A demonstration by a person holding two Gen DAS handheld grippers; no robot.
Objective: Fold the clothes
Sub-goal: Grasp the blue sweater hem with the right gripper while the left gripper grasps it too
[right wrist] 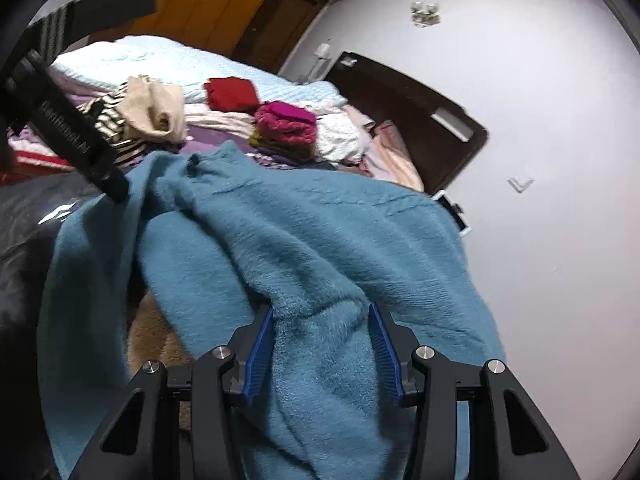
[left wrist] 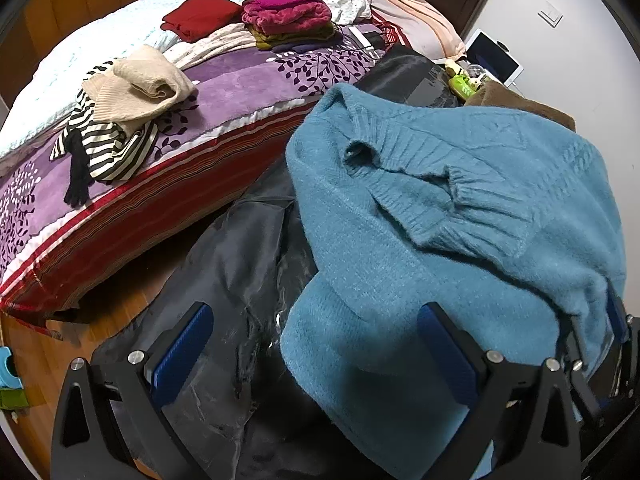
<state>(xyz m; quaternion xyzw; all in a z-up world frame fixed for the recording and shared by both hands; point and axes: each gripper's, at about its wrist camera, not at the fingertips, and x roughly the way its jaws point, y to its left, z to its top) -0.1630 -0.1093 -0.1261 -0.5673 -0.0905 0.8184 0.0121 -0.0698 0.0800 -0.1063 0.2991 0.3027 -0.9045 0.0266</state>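
One teal sweater [left wrist: 460, 216] lies spread over a dark jacket [left wrist: 240, 280] in the near foreground, its long axis running from the near edge toward the far right, ribbed cuff [left wrist: 492, 208] folded across the middle. The left claw [left wrist: 316, 344] stands wide, its left finger over the jacket, nothing pinched. The right claw [right wrist: 322, 346] has a thick fold of the sweater between its blue pads [right wrist: 260, 354], which press it. On the bed [left wrist: 240, 80] beyond: one red folded garment [left wrist: 200, 16], one pink-topped stack [left wrist: 288, 16], one cream knit [left wrist: 140, 80] over a striped piece
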